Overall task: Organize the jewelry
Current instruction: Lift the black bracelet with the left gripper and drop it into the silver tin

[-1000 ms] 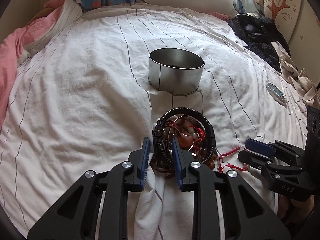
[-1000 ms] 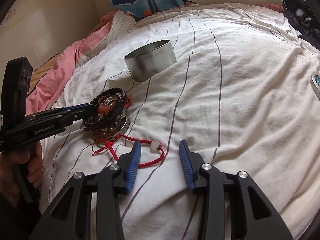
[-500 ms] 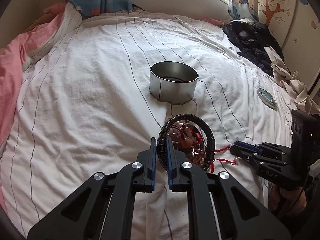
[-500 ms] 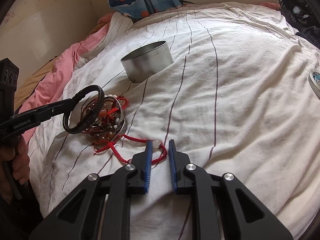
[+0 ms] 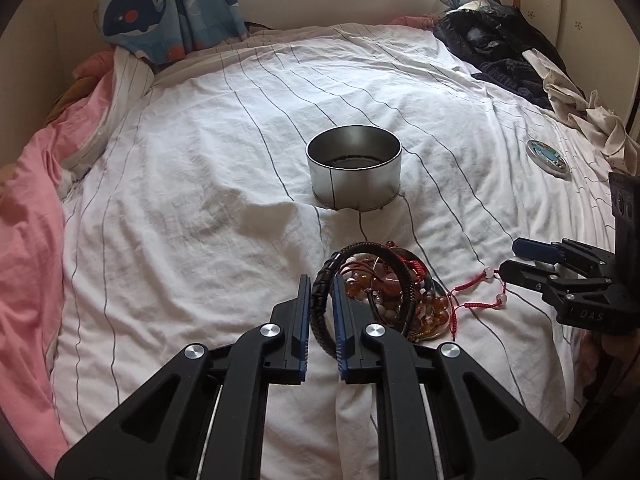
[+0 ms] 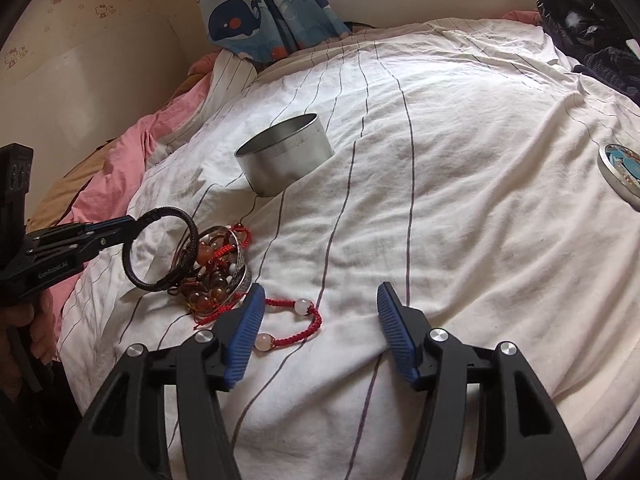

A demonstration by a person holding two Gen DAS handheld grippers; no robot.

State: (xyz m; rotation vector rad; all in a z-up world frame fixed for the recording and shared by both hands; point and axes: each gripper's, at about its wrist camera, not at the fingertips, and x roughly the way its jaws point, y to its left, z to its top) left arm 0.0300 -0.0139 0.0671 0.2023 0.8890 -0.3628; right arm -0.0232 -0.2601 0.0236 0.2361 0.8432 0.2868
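Bed's tin lid nearest right view

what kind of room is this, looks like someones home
Most likely a bedroom, perhaps a child's. The work surface is a bed with a striped white sheet and a pink blanket, whale-print curtains hang behind it, and dark clothes are piled at one edge.

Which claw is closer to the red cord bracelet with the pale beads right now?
Right. The right claw hangs open right over the red cord bracelet, one finger beside its beads. The left claw is across the jewelry pile, shut on the black braided bracelet.
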